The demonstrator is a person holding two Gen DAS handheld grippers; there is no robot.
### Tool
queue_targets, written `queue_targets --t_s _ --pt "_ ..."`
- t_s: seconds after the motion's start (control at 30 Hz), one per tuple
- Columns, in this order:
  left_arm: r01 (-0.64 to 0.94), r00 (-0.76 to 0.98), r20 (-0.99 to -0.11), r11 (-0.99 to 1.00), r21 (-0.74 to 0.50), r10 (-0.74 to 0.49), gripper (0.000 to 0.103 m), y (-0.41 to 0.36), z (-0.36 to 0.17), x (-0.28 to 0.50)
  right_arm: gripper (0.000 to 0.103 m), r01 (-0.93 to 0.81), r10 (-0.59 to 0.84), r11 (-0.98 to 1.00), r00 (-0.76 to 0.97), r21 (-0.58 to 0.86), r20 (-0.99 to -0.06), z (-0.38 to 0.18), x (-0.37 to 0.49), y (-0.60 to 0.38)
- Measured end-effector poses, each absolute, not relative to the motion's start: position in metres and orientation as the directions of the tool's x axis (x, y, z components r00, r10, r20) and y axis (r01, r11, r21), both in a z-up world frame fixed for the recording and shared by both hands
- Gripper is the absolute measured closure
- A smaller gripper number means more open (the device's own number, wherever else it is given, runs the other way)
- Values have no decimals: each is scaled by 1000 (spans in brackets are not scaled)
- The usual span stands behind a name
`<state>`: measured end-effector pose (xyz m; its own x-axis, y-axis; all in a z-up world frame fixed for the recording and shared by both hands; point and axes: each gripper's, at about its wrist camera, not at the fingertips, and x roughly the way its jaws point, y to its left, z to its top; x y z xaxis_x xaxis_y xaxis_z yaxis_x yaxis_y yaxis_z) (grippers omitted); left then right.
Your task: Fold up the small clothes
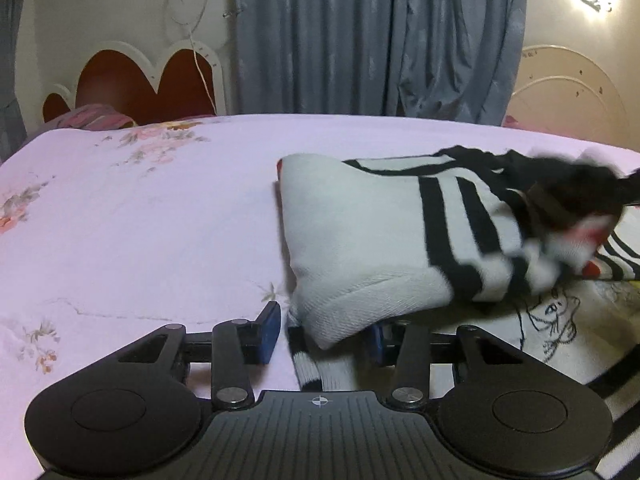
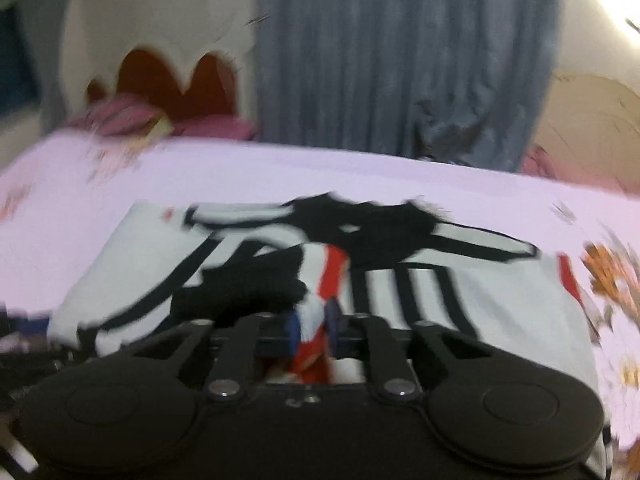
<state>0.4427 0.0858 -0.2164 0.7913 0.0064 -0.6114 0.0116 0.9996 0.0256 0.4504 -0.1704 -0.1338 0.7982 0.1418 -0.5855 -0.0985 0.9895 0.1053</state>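
A small white top (image 1: 360,232) with black stripes and a line drawing lies on the pale pink floral bed sheet (image 1: 140,220). In the left wrist view my left gripper (image 1: 324,330) is open, its blue pads either side of a folded white sleeve end with a striped cuff. My right gripper (image 1: 560,208) shows there as a dark blur over the garment. In the blurred right wrist view my right gripper (image 2: 312,322) is shut on a red and white fold of the top (image 2: 500,300).
A red and white scalloped headboard (image 1: 152,80) and a pink pillow (image 1: 96,118) stand at the far left. Blue-grey curtains (image 1: 380,36) hang behind the bed. The sheet stretches wide to the left of the garment.
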Motion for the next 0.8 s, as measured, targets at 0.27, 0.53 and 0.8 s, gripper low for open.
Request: queue_targets --t_s 0.27,0.53,0.8 --pt "23 788 -615 1000 -6 -22 68 86 -218 440 84 144 121 939 710 311 -693 -160 446 -253" --pt "26 784 -620 1000 -5 -24 73 83 -216 439 88 153 101 943 713 294 -694 -160 451 -260" --pt "16 764 -644 999 -39 -37 76 83 -216 442 97 105 50 975 751 194 -658 -148 442 -256"
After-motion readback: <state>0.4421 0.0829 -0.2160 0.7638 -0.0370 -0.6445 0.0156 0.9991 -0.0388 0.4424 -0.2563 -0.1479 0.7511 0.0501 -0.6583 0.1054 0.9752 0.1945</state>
